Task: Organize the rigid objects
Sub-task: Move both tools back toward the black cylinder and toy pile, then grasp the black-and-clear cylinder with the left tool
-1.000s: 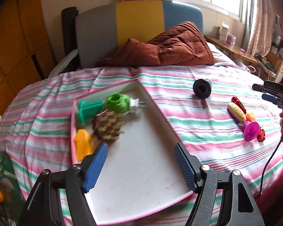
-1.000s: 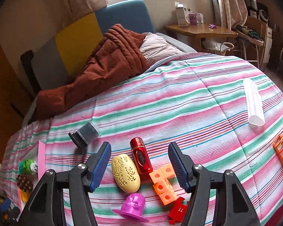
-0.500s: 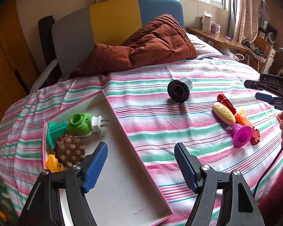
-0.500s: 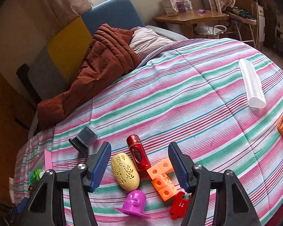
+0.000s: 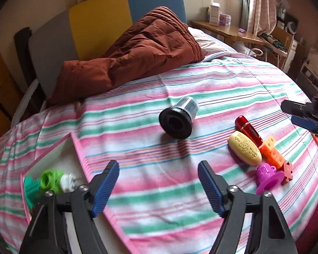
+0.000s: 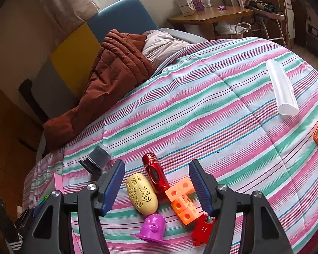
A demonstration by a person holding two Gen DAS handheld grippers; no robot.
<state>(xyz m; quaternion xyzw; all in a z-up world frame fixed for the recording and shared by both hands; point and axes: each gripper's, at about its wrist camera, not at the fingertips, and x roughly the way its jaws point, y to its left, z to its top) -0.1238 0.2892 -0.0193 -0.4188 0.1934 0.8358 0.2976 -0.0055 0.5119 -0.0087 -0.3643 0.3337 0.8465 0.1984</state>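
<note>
Now the left gripper (image 5: pixel 158 187) is hanging over bare striped bedspread (image 5: pixel 233 89), its blue fingers (image 5: pixel 106 188) wide and opening wider, nothing between them. Ahead of it, a black cap (image 5: pixel 177 117) is lying on its side, open end facing the camera. Behind and to its left, a pink tray (image 5: pixel 78 146) is holding green toys (image 5: pixel 50 181) in its corner. The right gripper (image 6: pixel 156 188) is hovering with fingers (image 6: pixel 113 187) half spread, gripping nothing, over a cluster: yellow egg (image 6: pixel 142 193), red tube (image 6: pixel 155 172), orange cubes (image 6: pixel 183 200), purple cup (image 6: pixel 151 227), red tile (image 6: pixel 202 228), all touching or just beside each other. A white roll (image 6: pixel 282 90) is lying well apart. Likely the cap is next: closing across its round rim, not its ends, should be stopping it rolling away
</note>
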